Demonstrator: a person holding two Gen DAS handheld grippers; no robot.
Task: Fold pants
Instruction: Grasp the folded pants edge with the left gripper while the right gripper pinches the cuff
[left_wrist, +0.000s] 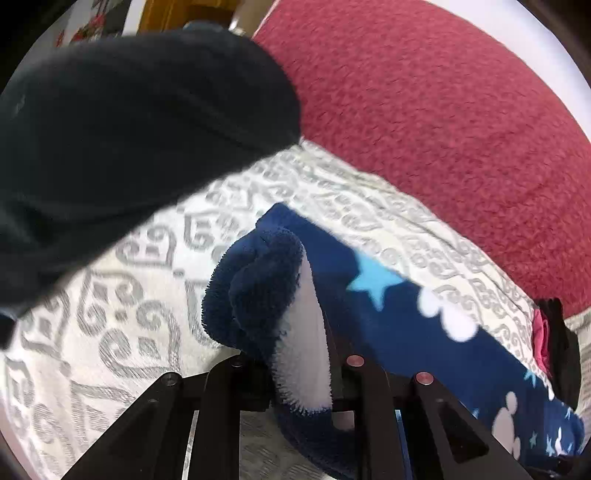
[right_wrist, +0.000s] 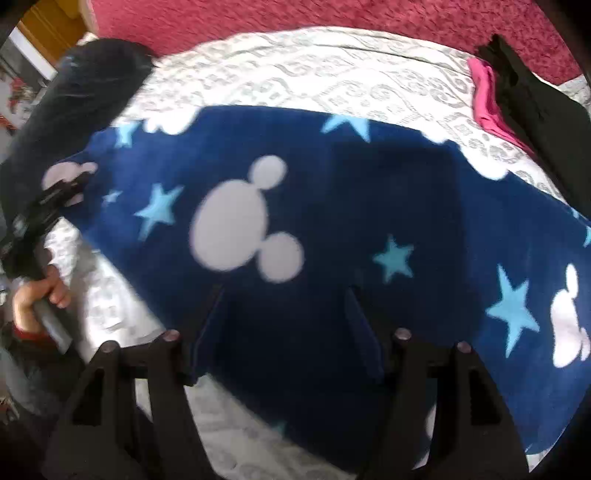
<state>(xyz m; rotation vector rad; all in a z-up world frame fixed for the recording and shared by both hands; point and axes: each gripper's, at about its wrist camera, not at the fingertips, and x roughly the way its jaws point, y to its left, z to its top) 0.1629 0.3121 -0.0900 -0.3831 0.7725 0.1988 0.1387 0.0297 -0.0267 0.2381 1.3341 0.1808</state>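
The pants (right_wrist: 332, 206) are navy fleece with white mouse heads and light blue stars. They lie spread on a white bedcover with a grey pattern (right_wrist: 332, 70). My left gripper (left_wrist: 295, 354) is shut on a bunched edge of the pants (left_wrist: 258, 291) and holds it lifted above the cover. It also shows at the left of the right wrist view (right_wrist: 55, 195). My right gripper (right_wrist: 284, 314) hangs just over the pants with its fingers spread and the fabric between them. Its fingertips are lost in the dark fleece.
A red fuzzy blanket (left_wrist: 461, 110) lies beyond the cover. A dark garment (left_wrist: 129, 129) hangs close at the upper left. A pink and black folded pile (right_wrist: 517, 107) sits at the cover's far right. A hand (right_wrist: 40, 295) holds the left gripper's handle.
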